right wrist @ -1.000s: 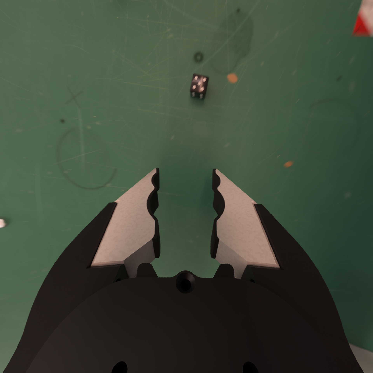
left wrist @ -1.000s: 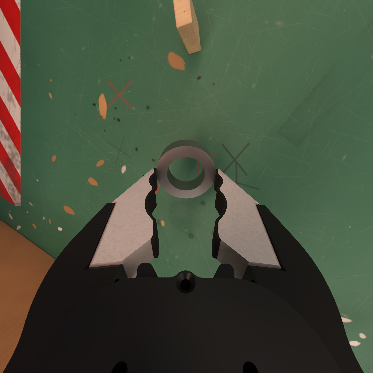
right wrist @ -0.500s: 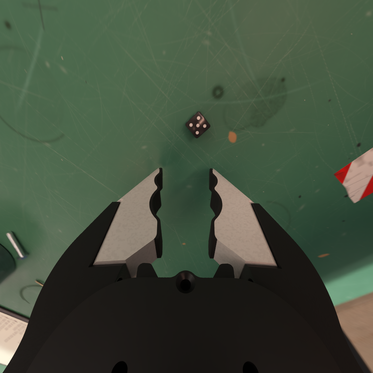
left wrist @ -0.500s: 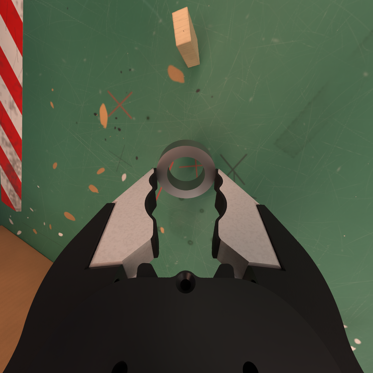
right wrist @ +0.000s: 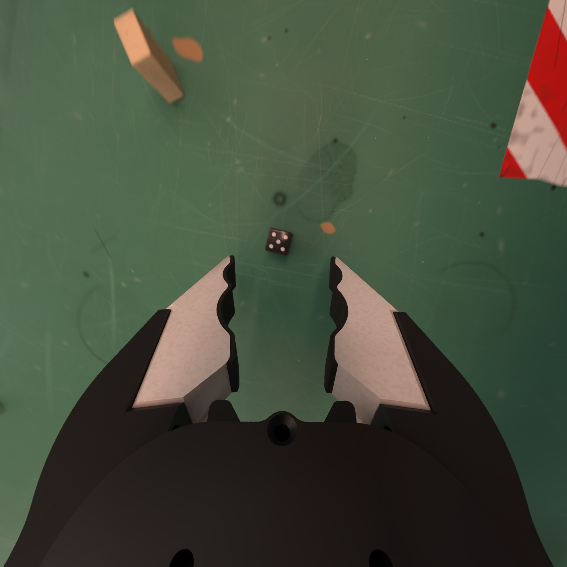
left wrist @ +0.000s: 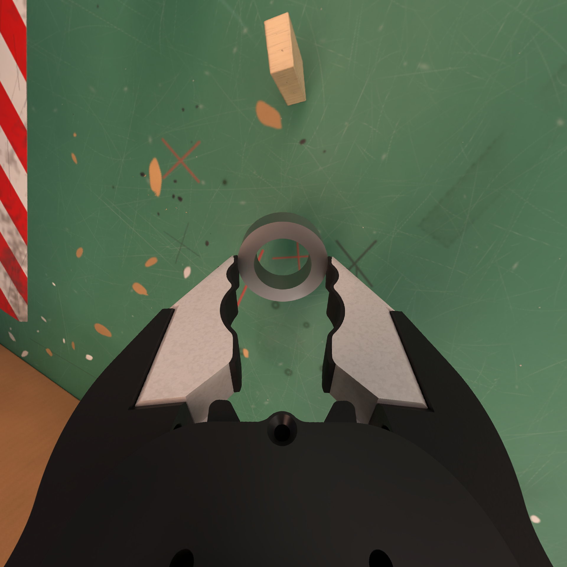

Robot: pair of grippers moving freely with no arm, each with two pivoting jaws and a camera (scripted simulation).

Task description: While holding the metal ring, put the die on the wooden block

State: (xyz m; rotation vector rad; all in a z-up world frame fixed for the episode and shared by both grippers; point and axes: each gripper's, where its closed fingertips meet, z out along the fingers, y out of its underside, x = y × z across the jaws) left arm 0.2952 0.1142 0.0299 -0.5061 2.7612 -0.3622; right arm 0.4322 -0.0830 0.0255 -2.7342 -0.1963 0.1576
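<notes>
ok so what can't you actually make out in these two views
- Die, right wrist view: only the five-dot top shows; the side faces are too dark and small.
- Wooden block, right wrist view: blurred, so its grain is lost.
- Striped tape, left wrist view: cut off by the left edge.
- Metal ring, left wrist view: its far rim hides behind its front.

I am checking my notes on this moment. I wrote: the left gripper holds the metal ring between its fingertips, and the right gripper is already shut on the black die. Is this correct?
Not quite. The left gripper does hold the metal ring, but the right wrist view shows the right gripper open, and the die lies free on the green mat just beyond its fingertips, untouched.
</notes>
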